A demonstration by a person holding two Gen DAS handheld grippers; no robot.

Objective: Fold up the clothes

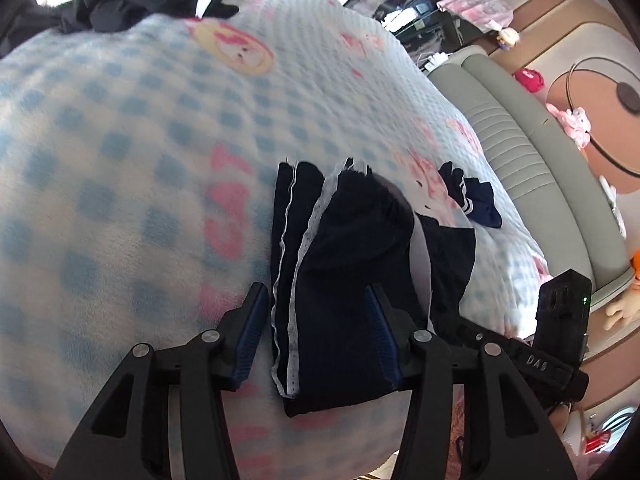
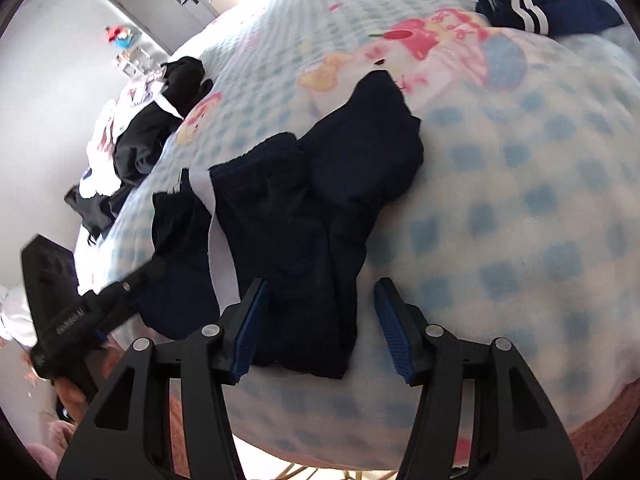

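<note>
checked blue-and-white blanket (image 1: 120,128) covers the bed that serves as folding surface. navy shorts (image 1: 320,280) with white side stripes lie partly folded at its near edge. left gripper (image 1: 318,332) and right gripper (image 2: 320,328) are both spread, straddling the cloth without pinching it, apparently placed to take hold for another fold. a small navy garment (image 2: 560,0) lies well apart.

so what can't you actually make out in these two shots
- Navy shorts: in the left wrist view the right gripper covers their right side.
- Dark clothes pile: small and shadowed in the right wrist view, single garments unclear.
- Striped navy item: cut by the right wrist view's edge, type unclear.
- Blanket: print blurred.
</note>
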